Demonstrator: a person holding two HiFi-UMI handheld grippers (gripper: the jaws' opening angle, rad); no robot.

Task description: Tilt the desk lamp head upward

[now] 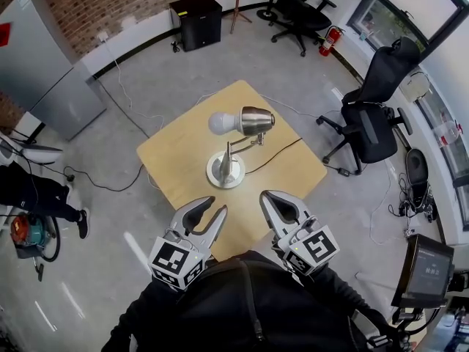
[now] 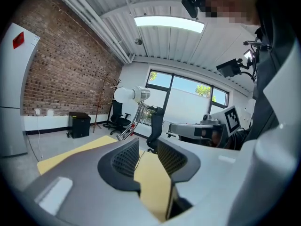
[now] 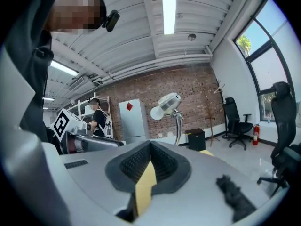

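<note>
A brushed-metal desk lamp point(image 1: 253, 120) stands near the middle of the pale wooden square tabletop point(image 1: 179, 160). Its bell-shaped shade lies about level, with the frosted white bulb point(image 1: 219, 123) pointing towards the tabletop's left corner. A thin jointed arm runs down to a round metal base point(image 1: 225, 171), and a black cord point(image 1: 278, 155) trails from there towards the right edge.

Both tools hover over the near corner, well apart from the lamp. The left gripper point(image 1: 214, 210) has its fingers parted, and only bare tabletop shows in the gap. The right gripper point(image 1: 270, 200) has its fingers closed tip to tip on nothing.

Only the head view takes in the base, the cord and the whole tabletop, plus black office chairs point(image 1: 374, 116) and a red fire extinguisher point(image 1: 327, 41) on the grey floor. The left gripper view shows the lamp from low down against tall windows point(image 2: 188, 95). The right gripper view sets it against a brick wall point(image 3: 202, 86), beside a tall white cabinet point(image 3: 133, 120) with a red mark, and a person in dark clothes point(image 3: 98, 117) by some shelving.
</note>
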